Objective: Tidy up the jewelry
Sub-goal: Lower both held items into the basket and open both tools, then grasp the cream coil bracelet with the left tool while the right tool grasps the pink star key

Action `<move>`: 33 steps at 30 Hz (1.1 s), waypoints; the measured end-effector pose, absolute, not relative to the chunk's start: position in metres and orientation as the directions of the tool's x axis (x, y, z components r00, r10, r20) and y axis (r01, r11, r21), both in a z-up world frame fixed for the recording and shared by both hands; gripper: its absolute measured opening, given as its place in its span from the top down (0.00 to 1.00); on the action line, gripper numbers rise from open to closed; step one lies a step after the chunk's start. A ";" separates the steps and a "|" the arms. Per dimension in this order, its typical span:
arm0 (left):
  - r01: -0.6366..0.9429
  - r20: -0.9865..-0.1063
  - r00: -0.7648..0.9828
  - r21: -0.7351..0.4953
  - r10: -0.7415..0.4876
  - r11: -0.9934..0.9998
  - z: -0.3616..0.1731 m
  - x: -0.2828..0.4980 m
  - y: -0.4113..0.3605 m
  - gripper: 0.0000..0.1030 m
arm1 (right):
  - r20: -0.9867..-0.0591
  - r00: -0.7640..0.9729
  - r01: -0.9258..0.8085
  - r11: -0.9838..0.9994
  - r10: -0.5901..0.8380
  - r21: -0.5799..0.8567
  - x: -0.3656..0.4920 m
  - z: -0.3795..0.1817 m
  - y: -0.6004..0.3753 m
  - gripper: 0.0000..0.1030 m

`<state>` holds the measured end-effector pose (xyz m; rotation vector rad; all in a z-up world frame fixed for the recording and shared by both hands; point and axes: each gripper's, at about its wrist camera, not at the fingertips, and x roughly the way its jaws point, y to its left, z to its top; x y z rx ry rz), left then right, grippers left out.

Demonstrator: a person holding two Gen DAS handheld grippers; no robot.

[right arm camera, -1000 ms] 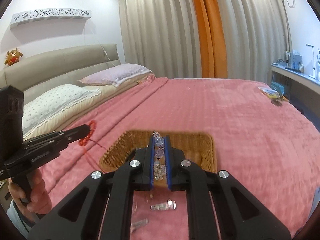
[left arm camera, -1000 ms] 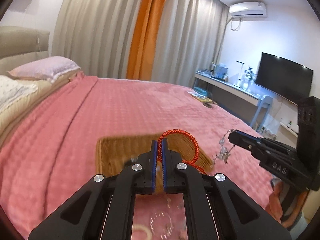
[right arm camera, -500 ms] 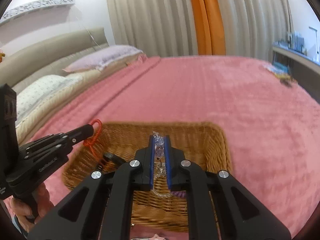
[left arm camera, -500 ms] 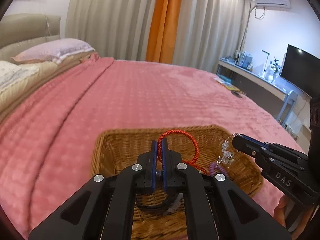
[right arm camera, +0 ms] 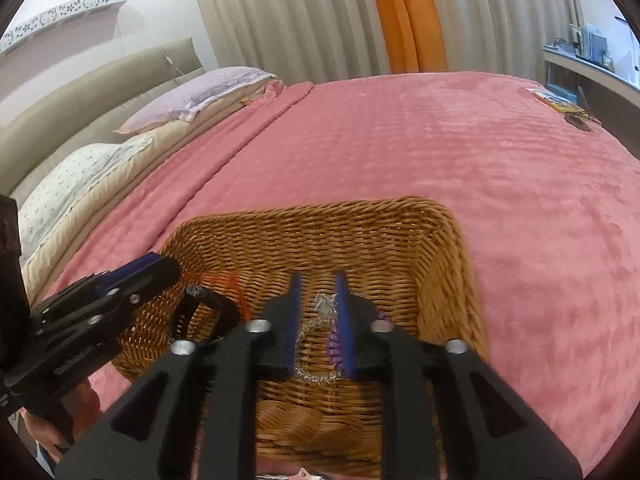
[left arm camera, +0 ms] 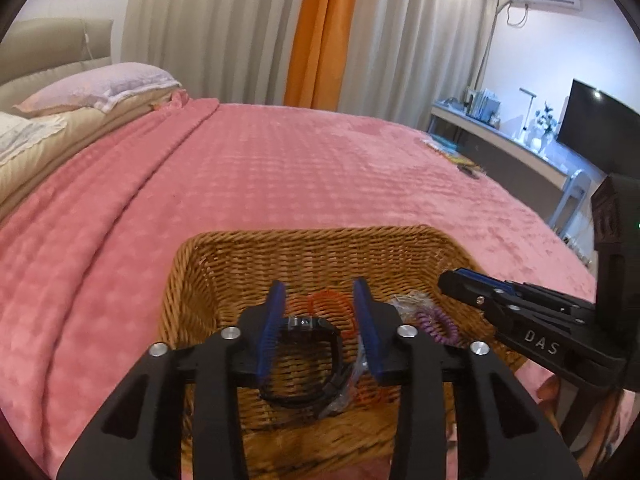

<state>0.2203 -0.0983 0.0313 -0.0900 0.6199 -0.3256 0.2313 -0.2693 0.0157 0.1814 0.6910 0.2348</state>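
basket (left arm camera: 320,240): both tongs, left gripper (left arm camera: 320,312) and right gripper (right arm camera: 318,308), had just opened, empty; red cord (left arm camera: 332,300) at 12 o'clock, chain (right arm camera: 316,344) dropped inside. two pieces stowed.

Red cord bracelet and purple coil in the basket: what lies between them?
In the left wrist view, the left hand-held gripper has one open blue finger crossing between the red cord bracelet and purple coil in the basket.
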 end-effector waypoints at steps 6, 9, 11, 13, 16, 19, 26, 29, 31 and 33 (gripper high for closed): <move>0.287 -0.512 0.785 -0.195 -0.347 0.938 0.052 0.193 -0.091 0.61 | -0.567 0.772 -0.155 0.950 0.288 0.272 0.208 0.034 -0.278 0.57; 0.300 -0.486 0.795 -0.204 -0.363 0.932 0.063 0.169 -0.084 0.61 | -0.541 0.788 -0.164 0.947 0.295 0.276 0.184 0.047 -0.280 0.57; 0.302 -0.474 0.801 -0.207 -0.365 0.931 0.069 0.148 -0.075 0.60 | -0.533 0.788 -0.173 0.942 0.307 0.287 0.169 0.052 -0.281 0.57; 0.299 -0.470 0.804 -0.212 -0.365 0.930 0.070 0.133 -0.067 0.60 | -0.530 0.788 -0.179 0.940 0.313 0.289 0.153 0.053 -0.281 0.57; 0.281 -0.475 0.806 -0.219 -0.354 0.934 0.067 0.110 -0.052 0.60 | -0.549 0.774 -0.181 0.941 0.315 0.285 0.128 0.047 -0.277 0.57; 0.251 -0.505 0.797 -0.225 -0.332 0.942 0.054 0.095 -0.038 0.60 | -0.591 0.741 -0.175 0.941 0.319 0.290 0.113 0.031 -0.271 0.57; 0.195 -0.610 0.731 -0.240 -0.305 0.951 0.006 0.091 -0.020 0.60 | -0.696 0.642 -0.106 0.936 0.323 0.337 0.112 -0.019 -0.268 0.57; 0.200 -0.649 0.696 -0.234 -0.306 0.951 -0.013 0.095 -0.020 0.60 | -0.732 0.599 -0.078 0.933 0.325 0.350 0.116 -0.035 -0.267 0.57; 0.200 -0.669 0.677 -0.233 -0.306 0.952 -0.021 0.098 -0.022 0.62 | -0.745 0.580 -0.072 0.932 0.328 0.355 0.118 -0.041 -0.264 0.57; 0.202 -0.687 0.655 -0.242 -0.315 0.949 -0.031 0.100 -0.023 0.62 | -0.753 0.571 -0.074 0.934 0.326 0.348 0.120 -0.041 -0.260 0.57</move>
